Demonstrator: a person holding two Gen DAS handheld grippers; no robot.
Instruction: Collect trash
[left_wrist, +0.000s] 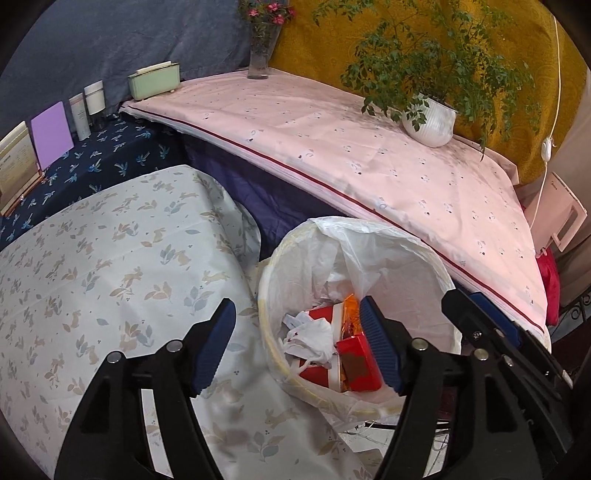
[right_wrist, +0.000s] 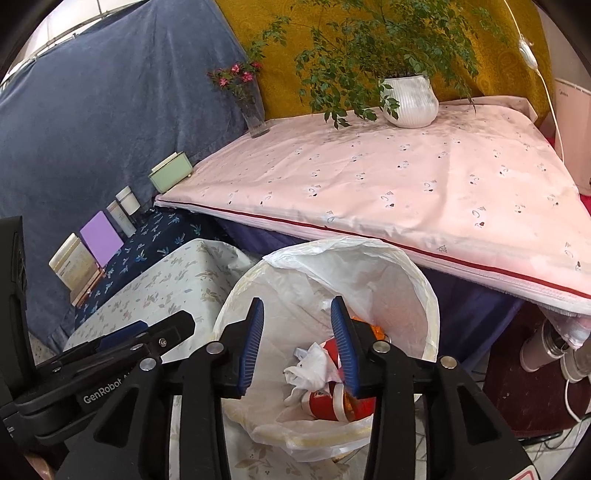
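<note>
My left tongs (left_wrist: 299, 347) stood wide apart with nothing between the blue pads, hanging over the near rim of the bin (left_wrist: 424, 258). My right tongs (right_wrist: 297, 347) were narrower but also parted and empty, poised above the same bin (right_wrist: 432, 306), just beside the left pair.

Down in the white bag (left_wrist: 354, 251) lining the bin lay the trash: a crumpled white tissue (left_wrist: 314, 338) on top of red cartons (left_wrist: 360, 363), with a scrap of orange wrapper (left_wrist: 351, 304) behind them. From the right tongs I saw the tissue (right_wrist: 314, 369) and a red carton (right_wrist: 325, 404) between and below the pads.

The bin sat between a desk with a rabbit-print cloth (left_wrist: 110, 258) and a desk with a pink cloth (left_wrist: 369, 158). On the pink one stood a potted plant (left_wrist: 430, 122), a vase of flowers (left_wrist: 260, 48) and a green box (left_wrist: 155, 83).
</note>
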